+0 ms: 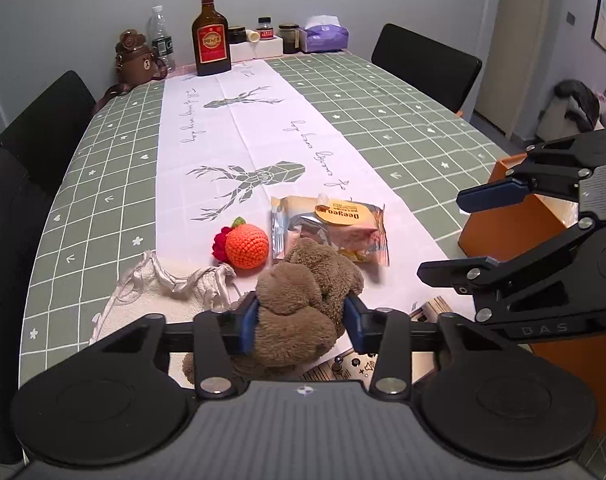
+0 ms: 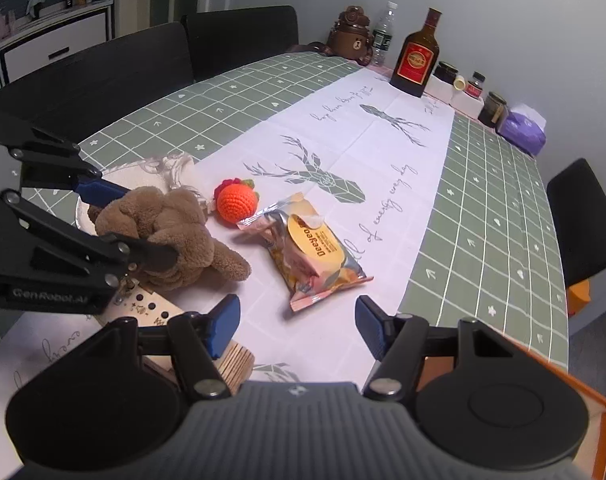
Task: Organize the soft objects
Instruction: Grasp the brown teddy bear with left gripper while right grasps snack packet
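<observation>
Between the blue pads of the left gripper (image 1: pixel 301 320) sits the plush toy (image 1: pixel 303 300), brown and squat, resting on the table (image 1: pixel 103 168) at the near edge of the white runner (image 1: pixel 231 128); the pads press its flanks, so the jaws are closed on it. Just beyond the toy lie a crocheted orange (image 1: pixel 247 247) and a snack packet (image 1: pixel 331 228); to its left, a crumpled cloth (image 1: pixel 163 288). Off to the right, the right gripper (image 2: pixel 297 324) hangs with jaws apart and nothing between them, above bare runner short of the packet; an orange box (image 1: pixel 503 216) stands at that side. By its look the toy is light, soft and compressible; pile should give grip rather than slip; a hold across the thick body, as here, seems surer than one on a limb; crushing does it little harm.
</observation>
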`<action>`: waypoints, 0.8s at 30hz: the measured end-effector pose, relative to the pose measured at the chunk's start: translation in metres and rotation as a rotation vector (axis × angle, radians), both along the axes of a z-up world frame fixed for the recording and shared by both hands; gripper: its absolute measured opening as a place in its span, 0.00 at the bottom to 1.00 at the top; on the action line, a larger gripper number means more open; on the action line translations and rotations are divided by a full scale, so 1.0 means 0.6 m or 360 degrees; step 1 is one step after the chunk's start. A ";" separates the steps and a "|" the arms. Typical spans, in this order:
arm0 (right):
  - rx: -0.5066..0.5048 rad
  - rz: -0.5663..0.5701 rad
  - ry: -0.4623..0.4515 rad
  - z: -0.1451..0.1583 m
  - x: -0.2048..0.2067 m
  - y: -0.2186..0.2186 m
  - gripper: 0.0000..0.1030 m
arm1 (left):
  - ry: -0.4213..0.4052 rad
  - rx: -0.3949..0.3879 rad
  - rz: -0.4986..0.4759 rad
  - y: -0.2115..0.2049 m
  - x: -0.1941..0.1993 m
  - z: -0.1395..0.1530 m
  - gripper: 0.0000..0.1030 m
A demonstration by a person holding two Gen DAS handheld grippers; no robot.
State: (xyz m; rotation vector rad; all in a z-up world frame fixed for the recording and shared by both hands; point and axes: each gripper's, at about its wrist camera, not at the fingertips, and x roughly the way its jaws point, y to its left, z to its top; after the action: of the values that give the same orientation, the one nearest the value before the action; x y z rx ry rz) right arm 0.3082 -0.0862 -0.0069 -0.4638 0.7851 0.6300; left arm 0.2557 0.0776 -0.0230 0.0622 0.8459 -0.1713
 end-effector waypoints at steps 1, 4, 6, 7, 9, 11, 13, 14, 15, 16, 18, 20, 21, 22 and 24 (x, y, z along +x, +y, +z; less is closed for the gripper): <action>-0.0008 0.0015 0.0004 -0.001 0.005 0.003 0.61 | -0.0005 -0.0016 0.0011 0.002 0.000 0.002 0.39; -0.0025 0.0044 0.0052 -0.006 0.035 0.012 0.61 | -0.0013 -0.0072 0.0073 0.011 0.006 0.010 0.36; -0.0058 0.0038 0.0080 -0.012 0.057 0.022 0.61 | -0.0019 -0.0101 0.0125 0.019 0.013 0.016 0.36; -0.0083 0.0051 0.0095 -0.016 0.067 0.029 0.61 | -0.0018 -0.0107 0.0143 0.022 0.017 0.019 0.36; -0.0130 0.0076 0.0129 -0.028 0.085 0.042 0.62 | -0.0006 -0.0137 0.0165 0.027 0.027 0.021 0.36; -0.0175 0.0086 0.0169 -0.043 0.104 0.055 0.64 | 0.0025 -0.0155 0.0178 0.029 0.038 0.019 0.36; -0.0206 0.0082 0.0217 -0.059 0.123 0.066 0.68 | 0.0069 -0.0139 0.0185 0.026 0.047 0.012 0.42; -0.0221 0.0084 0.0229 -0.066 0.129 0.071 0.68 | 0.0066 -0.0120 0.0180 0.022 0.047 0.010 0.44; -0.0237 0.0091 0.0232 -0.072 0.134 0.076 0.68 | 0.0065 -0.0096 0.0168 0.017 0.048 0.009 0.48; -0.0260 0.0105 0.0230 -0.079 0.139 0.082 0.68 | 0.0070 -0.0076 0.0154 0.014 0.050 0.008 0.52; -0.0307 0.0118 0.0219 -0.091 0.147 0.092 0.68 | 0.0079 -0.0022 0.0113 0.005 0.052 0.005 0.57; -0.0338 0.0130 0.0206 -0.100 0.154 0.098 0.68 | 0.0089 0.0000 0.0087 0.002 0.055 0.001 0.59; -0.0349 0.0133 0.0206 -0.104 0.158 0.100 0.68 | 0.0088 0.0010 0.0082 0.002 0.056 0.000 0.60; -0.0356 0.0132 0.0212 -0.108 0.161 0.102 0.68 | 0.0086 0.0022 0.0080 0.002 0.056 -0.001 0.60; -0.0362 0.0138 0.0225 -0.115 0.163 0.104 0.67 | 0.0080 0.0059 0.0084 0.001 0.057 -0.002 0.63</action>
State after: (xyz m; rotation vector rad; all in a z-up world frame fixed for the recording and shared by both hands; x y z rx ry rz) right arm 0.4062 -0.0236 -0.0758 -0.6690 0.9802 0.6620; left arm 0.2901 0.0781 -0.0245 0.0704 0.8999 -0.1079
